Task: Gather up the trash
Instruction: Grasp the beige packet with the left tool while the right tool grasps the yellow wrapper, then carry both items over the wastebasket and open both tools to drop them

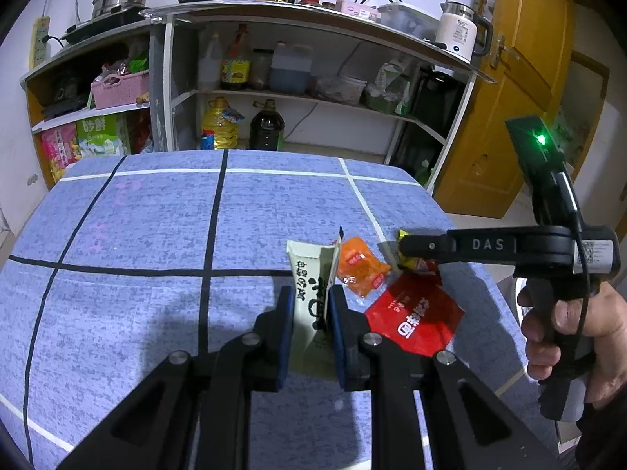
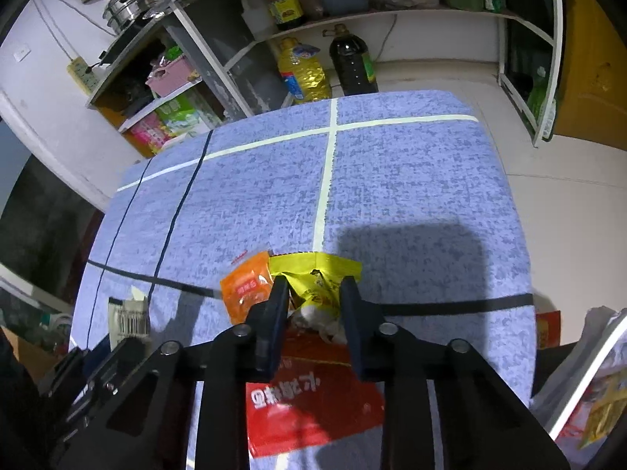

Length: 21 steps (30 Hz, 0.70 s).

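My left gripper (image 1: 310, 293) is shut on a cream wrapper with black print (image 1: 309, 274) and holds it above the blue tablecloth (image 1: 156, 215); the wrapper also shows in the right wrist view (image 2: 129, 319). An orange sachet (image 1: 360, 266) and a red packet (image 1: 415, 317) lie on the cloth to its right. My right gripper (image 2: 315, 286) straddles a crumpled yellow wrapper (image 2: 317, 278), its jaws still apart around it; the orange sachet (image 2: 247, 286) lies to its left and the red packet (image 2: 313, 399) under it. The right gripper (image 1: 403, 246) shows side-on in the left view.
Shelves (image 1: 298, 94) with oil bottles, jars and a pink basket stand beyond the table's far edge. A kettle (image 1: 460, 33) and pans sit on top. A yellow door (image 1: 521, 78) is at right. A bag with wrappers (image 2: 599, 403) hangs off the table's right side.
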{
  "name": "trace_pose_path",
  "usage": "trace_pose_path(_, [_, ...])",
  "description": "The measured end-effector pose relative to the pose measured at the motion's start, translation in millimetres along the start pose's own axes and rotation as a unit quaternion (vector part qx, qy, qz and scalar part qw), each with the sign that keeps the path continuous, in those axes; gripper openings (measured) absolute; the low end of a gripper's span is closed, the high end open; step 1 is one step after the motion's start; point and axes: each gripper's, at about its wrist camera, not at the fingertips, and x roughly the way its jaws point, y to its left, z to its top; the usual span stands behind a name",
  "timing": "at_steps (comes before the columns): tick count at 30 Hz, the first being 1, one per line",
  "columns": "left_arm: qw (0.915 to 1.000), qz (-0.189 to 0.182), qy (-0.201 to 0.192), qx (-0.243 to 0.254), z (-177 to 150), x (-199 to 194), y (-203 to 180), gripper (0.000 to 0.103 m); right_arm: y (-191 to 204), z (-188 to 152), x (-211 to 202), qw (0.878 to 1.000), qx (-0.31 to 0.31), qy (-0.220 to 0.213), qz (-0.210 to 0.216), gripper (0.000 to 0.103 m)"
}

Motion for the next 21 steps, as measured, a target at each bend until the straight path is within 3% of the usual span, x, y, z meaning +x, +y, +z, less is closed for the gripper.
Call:
trace_pose_path(7, [0.9999,-0.008,-0.005,0.007,-0.9,-5.1,-9.3,0.019,-10.9,-12.4,-15.3,1.0,0.004,-0.007,0.015,0.025])
trace_pose_path(21, [0.9982,-0.046,-0.015,0.034,-8.8,-23.2,-53.3,0.019,-33.8,-63.8,-103.9,0.997,-0.001,-0.074,0.035,0.025])
